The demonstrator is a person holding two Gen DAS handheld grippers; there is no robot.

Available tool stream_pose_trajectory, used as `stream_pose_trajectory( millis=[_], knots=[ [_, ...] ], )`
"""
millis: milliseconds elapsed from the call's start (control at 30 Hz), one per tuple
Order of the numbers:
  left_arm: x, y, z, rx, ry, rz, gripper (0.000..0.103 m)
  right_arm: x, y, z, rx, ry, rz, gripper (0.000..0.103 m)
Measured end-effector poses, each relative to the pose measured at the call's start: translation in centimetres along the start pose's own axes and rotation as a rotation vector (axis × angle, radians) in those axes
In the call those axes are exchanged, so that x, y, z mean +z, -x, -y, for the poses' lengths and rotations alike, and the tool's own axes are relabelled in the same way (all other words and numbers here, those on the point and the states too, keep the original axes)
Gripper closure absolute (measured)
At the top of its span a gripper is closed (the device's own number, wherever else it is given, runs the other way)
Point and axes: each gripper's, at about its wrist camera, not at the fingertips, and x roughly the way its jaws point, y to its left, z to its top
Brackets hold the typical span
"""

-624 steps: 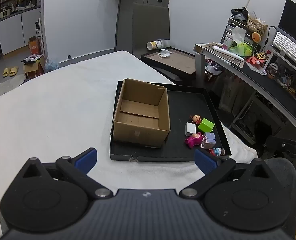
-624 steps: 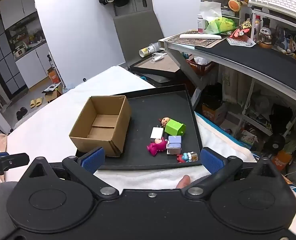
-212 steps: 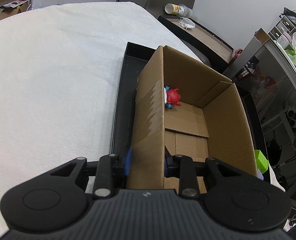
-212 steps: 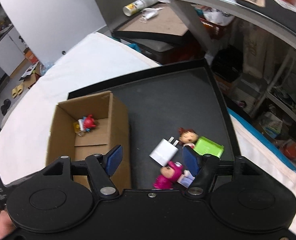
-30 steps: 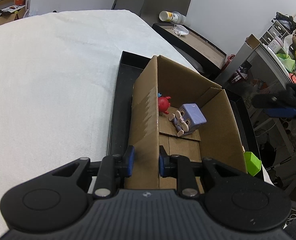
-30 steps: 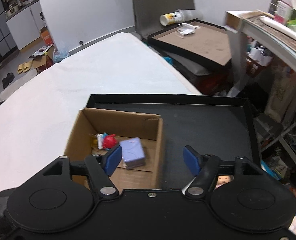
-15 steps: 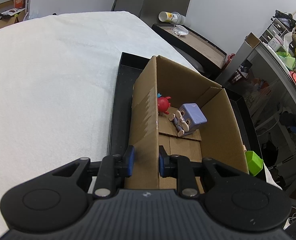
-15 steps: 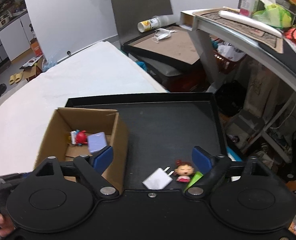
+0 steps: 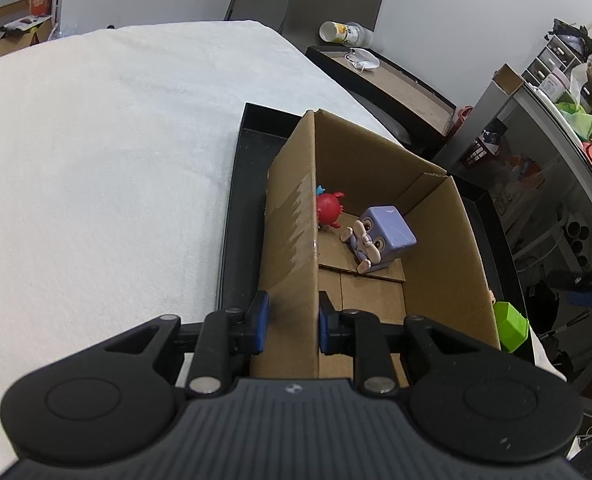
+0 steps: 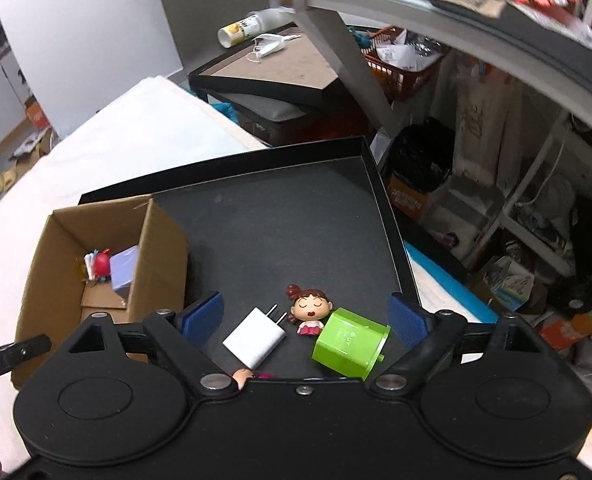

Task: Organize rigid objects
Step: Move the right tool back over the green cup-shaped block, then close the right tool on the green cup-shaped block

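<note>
White bedding carries the black tray (image 10: 379,208), and your cardboard box (image 9: 435,240) sits at its left end with the red crab toy (image 9: 329,210) and the purple cube figure (image 9: 383,236) already on its floor. Your left gripper (image 9: 292,316) is clamped on the box's near wall. Your right gripper (image 10: 305,314) has just been opening and now hangs wide and empty over the tray's near right corner, where the white charger (image 10: 254,336), the small doll (image 10: 311,308) and the green block (image 10: 349,344) lie almost touching; a pink figure peeks out below the charger.

That crowding is your risk: wide jaws coming down may straddle two pieces at once or nudge the block toward the tray's right rim. The charger's prongs point at the doll and may drag it along. Squeezing harder on the box wall could crease it or tilt the box.
</note>
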Motion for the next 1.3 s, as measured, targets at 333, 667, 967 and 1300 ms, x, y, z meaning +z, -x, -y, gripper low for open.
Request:
stream_pose_trajectory(
  millis=[333, 667, 967, 1300],
  knots=[
    [-0.1, -0.2, 0.4, 0.018, -0.014, 0.0, 0.08, -0.9, -2.7, 1.8, -0.025, -0.075, -0.05, 0.015],
    [-0.3, -0.2, 0.6, 0.026, -0.027, 0.012, 0.08, -0.6, -5.3, 3.2, -0.077, -0.117, -0.118, 0.015],
    [-0.3, -0.1, 0.5, 0.025, -0.024, 0.012, 0.08, -0.8, -6.8, 3.4, -0.104, -0.13, -0.175, 0.015],
    [-0.2, 0.0, 0.4, 0.015, -0.019, 0.012, 0.08, -1.8, -7.3, 3.2, -0.128, -0.103, -0.241, 0.051]
  ],
)
